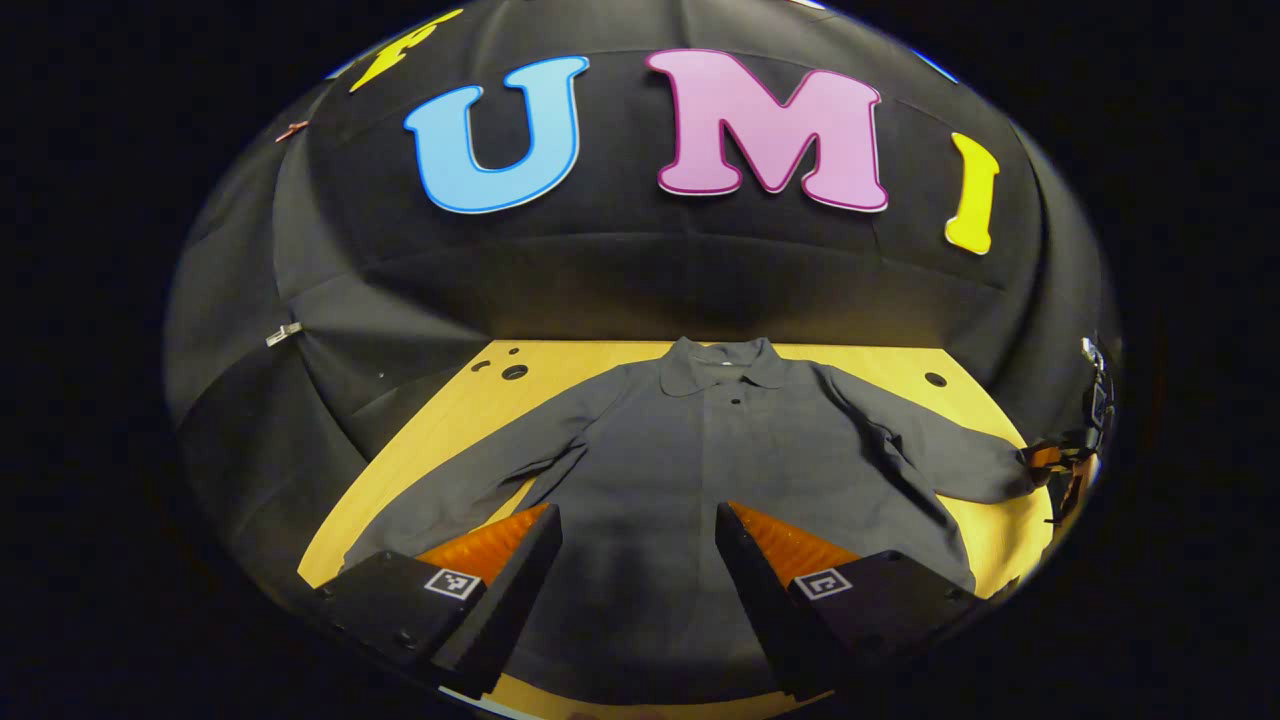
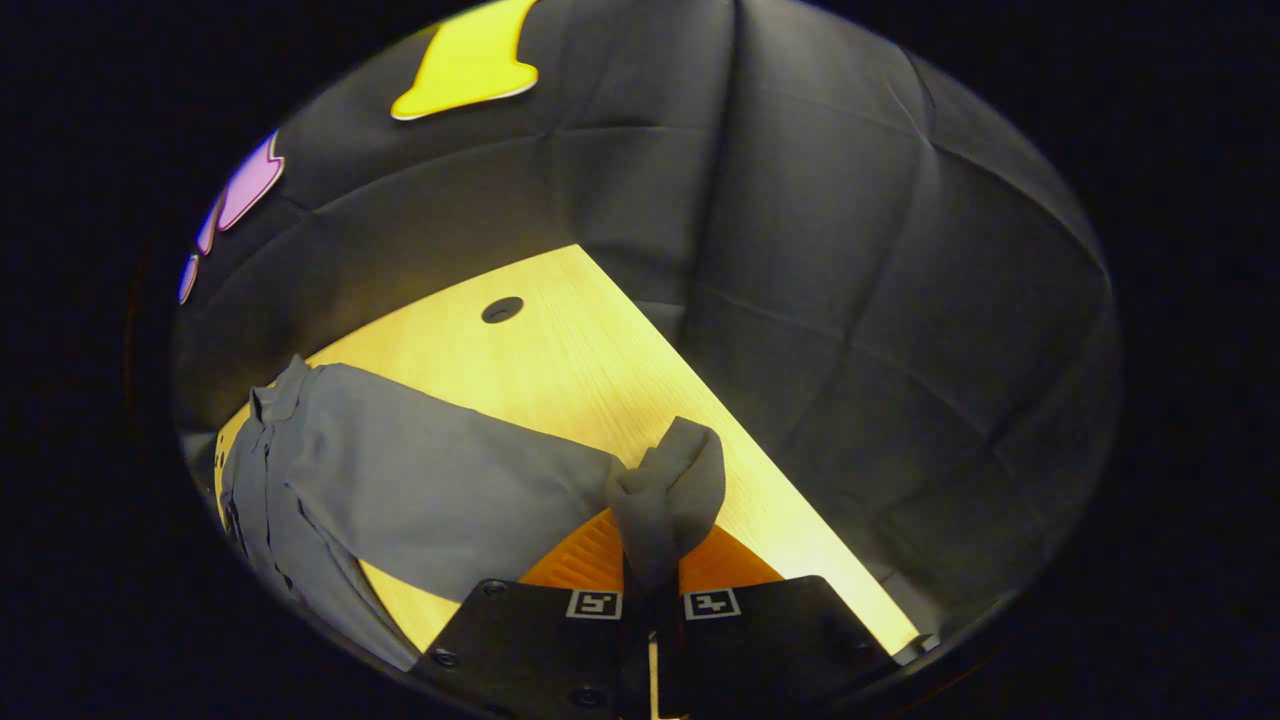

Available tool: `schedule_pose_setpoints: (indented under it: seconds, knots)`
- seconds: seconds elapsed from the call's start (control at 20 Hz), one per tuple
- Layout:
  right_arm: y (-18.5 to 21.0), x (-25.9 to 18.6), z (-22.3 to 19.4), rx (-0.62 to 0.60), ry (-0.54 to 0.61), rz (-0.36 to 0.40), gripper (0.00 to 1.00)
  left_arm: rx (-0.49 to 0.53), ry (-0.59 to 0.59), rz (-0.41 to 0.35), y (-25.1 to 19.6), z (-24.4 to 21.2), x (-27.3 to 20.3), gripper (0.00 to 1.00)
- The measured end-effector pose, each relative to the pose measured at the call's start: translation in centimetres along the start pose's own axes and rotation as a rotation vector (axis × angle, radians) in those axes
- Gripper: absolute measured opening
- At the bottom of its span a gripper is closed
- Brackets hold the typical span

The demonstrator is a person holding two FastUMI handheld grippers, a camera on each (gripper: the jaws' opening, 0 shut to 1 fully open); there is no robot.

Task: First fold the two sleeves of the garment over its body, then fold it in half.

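Staged recording booth, not a lived-in room.

Enclosed on all visible sides by black cloth wall (image 1: pixel 620 270), draped and creased, pinned with a small clip (image 1: pixel 283 334). Furnished with a single light wooden table (image 2: pixel 590 350) with round drilled holes (image 2: pixel 502 309). Lit from above, bright on the tabletop, dark at the edges. Fiducial marker tags (image 1: pixel 451 583) fixed on handheld equipment.

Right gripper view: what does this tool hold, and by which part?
The right tool is shut on the cuff end of the sleeve of the grey shirt.
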State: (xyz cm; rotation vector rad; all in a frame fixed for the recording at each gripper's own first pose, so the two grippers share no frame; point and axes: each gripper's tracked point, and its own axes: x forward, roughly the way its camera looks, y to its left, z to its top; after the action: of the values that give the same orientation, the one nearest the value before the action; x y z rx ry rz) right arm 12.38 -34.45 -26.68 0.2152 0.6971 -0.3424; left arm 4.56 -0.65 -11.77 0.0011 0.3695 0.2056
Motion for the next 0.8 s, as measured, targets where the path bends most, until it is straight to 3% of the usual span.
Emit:
schedule_pose_setpoints:
  seconds: [0.25,0.45,0.8]
  knots:
    - [3.9,-5.4,4.5,-0.097,-0.087,0.049,0.08,-0.034,0.009,0.016,3.3,-1.3,-0.7,0.98]
    - [10.2,-9.9,7.0,-0.17,-0.134,0.118,0.08,-0.025,-0.021,0.02,5.7,-1.7,-1.6,0.98]
    - [21.9,-13.1,8.8,-0.17,-0.167,0.25,0.08,-0.052,-0.057,0.041,9.4,-2.9,-3.0,0.98]
